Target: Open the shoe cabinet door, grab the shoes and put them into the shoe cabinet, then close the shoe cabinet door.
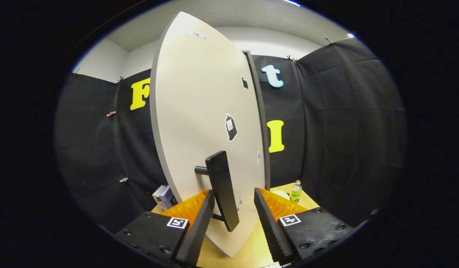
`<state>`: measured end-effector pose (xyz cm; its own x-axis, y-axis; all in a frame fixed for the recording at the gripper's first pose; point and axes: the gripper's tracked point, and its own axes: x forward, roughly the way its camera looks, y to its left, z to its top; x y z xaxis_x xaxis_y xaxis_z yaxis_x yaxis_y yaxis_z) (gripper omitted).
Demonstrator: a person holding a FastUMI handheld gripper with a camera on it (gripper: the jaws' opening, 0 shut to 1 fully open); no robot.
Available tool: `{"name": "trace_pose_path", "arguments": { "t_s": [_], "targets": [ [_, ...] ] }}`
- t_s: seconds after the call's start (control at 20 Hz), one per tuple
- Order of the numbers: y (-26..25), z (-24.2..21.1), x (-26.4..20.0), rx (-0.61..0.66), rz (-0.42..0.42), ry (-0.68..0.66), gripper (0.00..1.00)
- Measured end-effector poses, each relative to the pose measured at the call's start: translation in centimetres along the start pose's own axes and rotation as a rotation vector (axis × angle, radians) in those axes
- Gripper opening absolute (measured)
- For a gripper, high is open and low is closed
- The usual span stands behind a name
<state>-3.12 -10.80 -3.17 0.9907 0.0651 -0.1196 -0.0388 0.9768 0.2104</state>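
The hand-held gripper (235, 223) has its two fingers spread apart, and the long flat black bar handle (222, 190) of the door stands in the gap between them, nearer the left finger (197, 232). The handle seems to touch or nearly touch that left finger, though the angle makes contact hard to judge; the right finger (270, 227) stands clear of it, so nothing is clamped.

The handle sits on short black posts fixed to the tall pale grey shoe cabinet door (199, 123), which rises straight ahead of the fingers and stands swung partly open, its face turned to the right. A few small stickers (231, 127) dot that face. The door's far edge meets the dark vertical edge of the cabinet (260, 119).

Below lies a light wooden tabletop (307, 201). Far right on it stands a small clear plastic bottle with a green label (296, 191). Far left of the door lean a few upright books (163, 196).
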Motion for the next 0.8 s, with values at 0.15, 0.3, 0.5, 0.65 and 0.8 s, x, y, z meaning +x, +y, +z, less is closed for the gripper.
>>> {"name": "trace_pose_path", "arguments": {
  "t_s": [0.15,0.3,0.5,0.65,0.8],
  "targets": [
    [2.6,-0.5,1.7,0.004,0.038,0.014,0.74],
    [5.4,-1.0,2.9,-0.006,0.082,0.026,0.74],
    [8.6,-1.0,3.7,-0.03,0.143,0.017,0.79],
    [10.2,-0.8,3.9,-0.03,0.162,-0.001,0.79],
    [10.5,-1.1,4.1,-0.035,0.165,0.01,0.75]
  ]
}}
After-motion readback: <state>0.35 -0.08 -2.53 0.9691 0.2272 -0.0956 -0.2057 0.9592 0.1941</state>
